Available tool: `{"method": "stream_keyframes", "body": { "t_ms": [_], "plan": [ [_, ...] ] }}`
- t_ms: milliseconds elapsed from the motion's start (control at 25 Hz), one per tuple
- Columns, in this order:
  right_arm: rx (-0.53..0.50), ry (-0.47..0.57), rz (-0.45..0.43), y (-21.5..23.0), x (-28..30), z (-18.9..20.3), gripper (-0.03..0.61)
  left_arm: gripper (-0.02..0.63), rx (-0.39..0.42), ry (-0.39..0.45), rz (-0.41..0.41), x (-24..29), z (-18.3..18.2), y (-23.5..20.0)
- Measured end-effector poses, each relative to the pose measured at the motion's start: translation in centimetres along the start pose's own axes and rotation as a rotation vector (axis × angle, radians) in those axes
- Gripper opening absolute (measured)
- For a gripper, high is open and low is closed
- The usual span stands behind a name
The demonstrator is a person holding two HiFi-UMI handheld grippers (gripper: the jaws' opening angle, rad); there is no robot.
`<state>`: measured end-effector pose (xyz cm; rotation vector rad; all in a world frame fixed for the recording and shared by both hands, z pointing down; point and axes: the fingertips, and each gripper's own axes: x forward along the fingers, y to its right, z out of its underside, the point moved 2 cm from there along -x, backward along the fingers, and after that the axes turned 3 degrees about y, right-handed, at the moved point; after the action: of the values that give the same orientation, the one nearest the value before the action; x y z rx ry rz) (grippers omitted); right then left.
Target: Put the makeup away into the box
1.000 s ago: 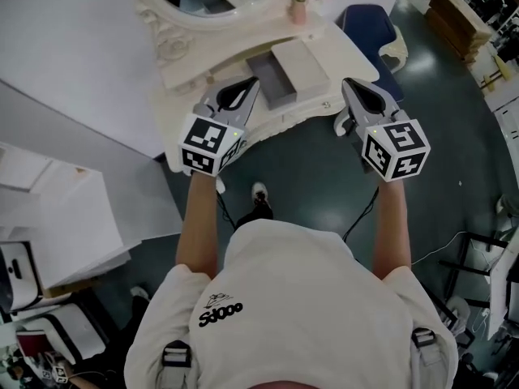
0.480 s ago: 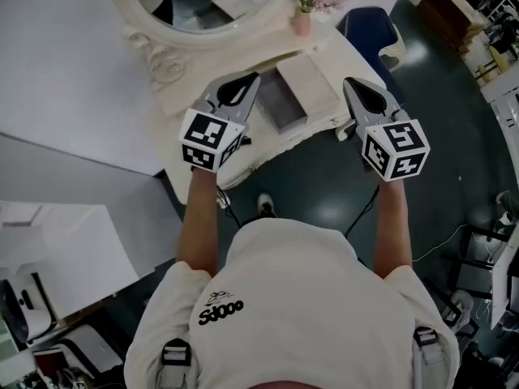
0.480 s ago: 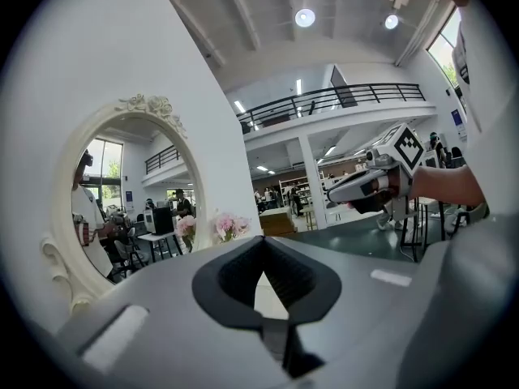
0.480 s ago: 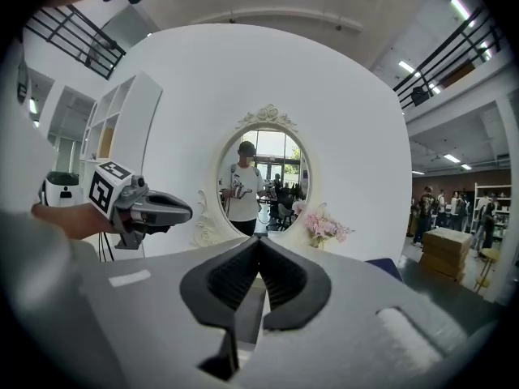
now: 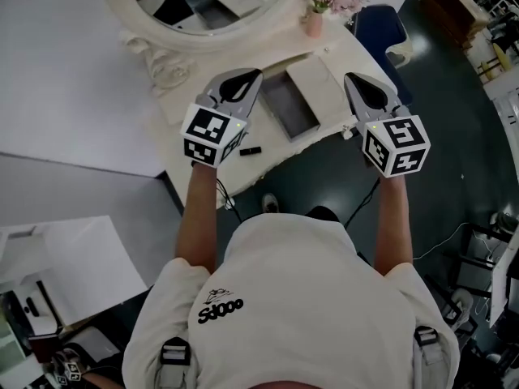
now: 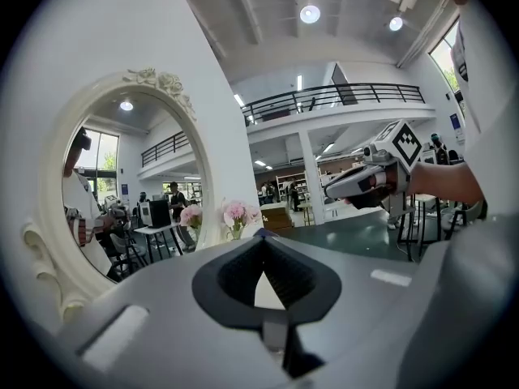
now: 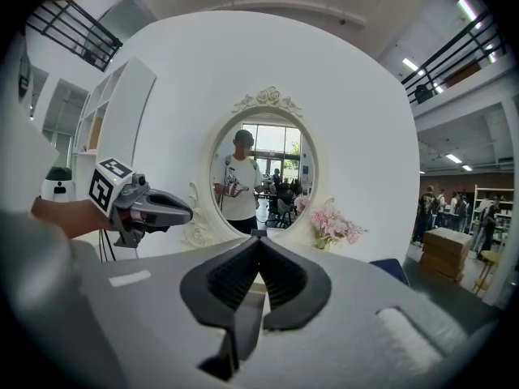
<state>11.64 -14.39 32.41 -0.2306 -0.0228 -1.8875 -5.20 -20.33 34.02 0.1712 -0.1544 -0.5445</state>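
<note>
On white vanity table (image 5: pixel 340 51), near front edge: small black makeup item (image 5: pixel 250 150) lies loose, close to open grey box (image 5: pixel 285 104), not touching. White slab (image 5: pixel 320 87) just beside box. L gripper (image 5: pixel 247 78) & R gripper (image 5: pixel 357 83) flank box, jaws closed, both empty.

The mirror (image 5: pixel 203 2) runs off the top edge. I cannot name the small dark thing (image 5: pixel 250 150) at the table's (image 5: pixel 280 143) front edge.
</note>
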Motion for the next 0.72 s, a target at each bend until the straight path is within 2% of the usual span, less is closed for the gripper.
{"method": "stream_keyframes", "body": {
  "t_ms": [240, 600, 720],
  "plan": [
    [0.004, -0.04, -0.048, -0.1, 2.9, 2.3, 0.002, 0.018, -0.05, -0.106, -0.02, 0.5, 4.1, -1.6],
    [-0.038, -0.106, -0.207, -1.6, 7.1, 5.7, 0.003, 0.02, -0.183, -0.287, -0.134, -1.4, 11.1, -2.1],
    [-0.028, -0.137, -0.24, -1.6, 8.2, 7.5, 0.003, 0.064, -0.232, -0.344, -0.134, -1.7, 13.7, -1.3]
  ]
}}
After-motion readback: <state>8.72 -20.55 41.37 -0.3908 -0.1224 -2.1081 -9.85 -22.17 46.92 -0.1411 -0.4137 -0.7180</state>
